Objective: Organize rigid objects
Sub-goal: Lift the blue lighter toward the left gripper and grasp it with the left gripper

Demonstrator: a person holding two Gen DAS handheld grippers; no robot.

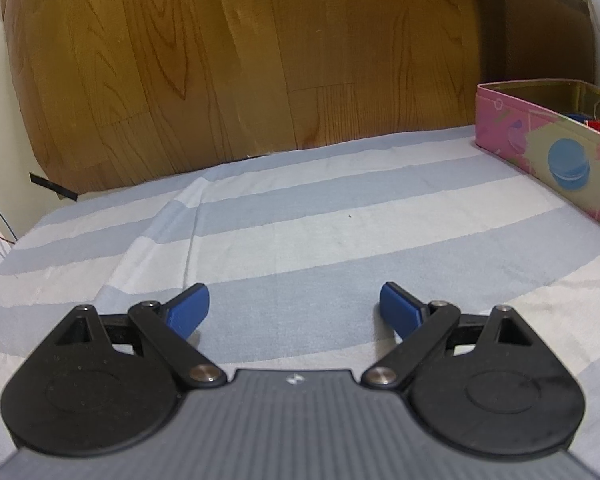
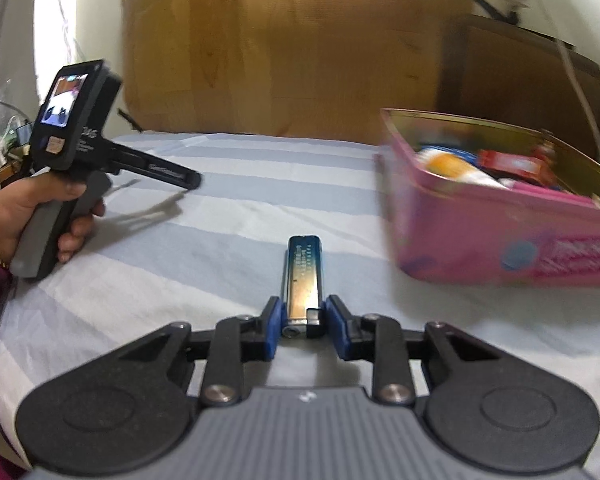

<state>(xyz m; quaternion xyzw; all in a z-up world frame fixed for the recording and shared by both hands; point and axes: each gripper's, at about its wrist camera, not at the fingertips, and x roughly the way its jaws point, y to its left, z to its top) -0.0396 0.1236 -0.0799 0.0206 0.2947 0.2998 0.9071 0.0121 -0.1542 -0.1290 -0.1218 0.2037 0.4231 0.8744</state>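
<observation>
- Right wrist view: the right gripper is clamping the near end of a slim metallic lighter, blue pads pressing both long sides, so the body is pointing straight ahead and staying level for carrying.
- The lighter appears lifted above the striped cloth, though height is hard to judge.
- The pink tin is sitting ahead to the right, lid off and already holding several items, probably the lighter's destination.
- Left wrist view: the left gripper is hovering with jaws spread wide and holding nothing, keeping well apart from the tin.
</observation>
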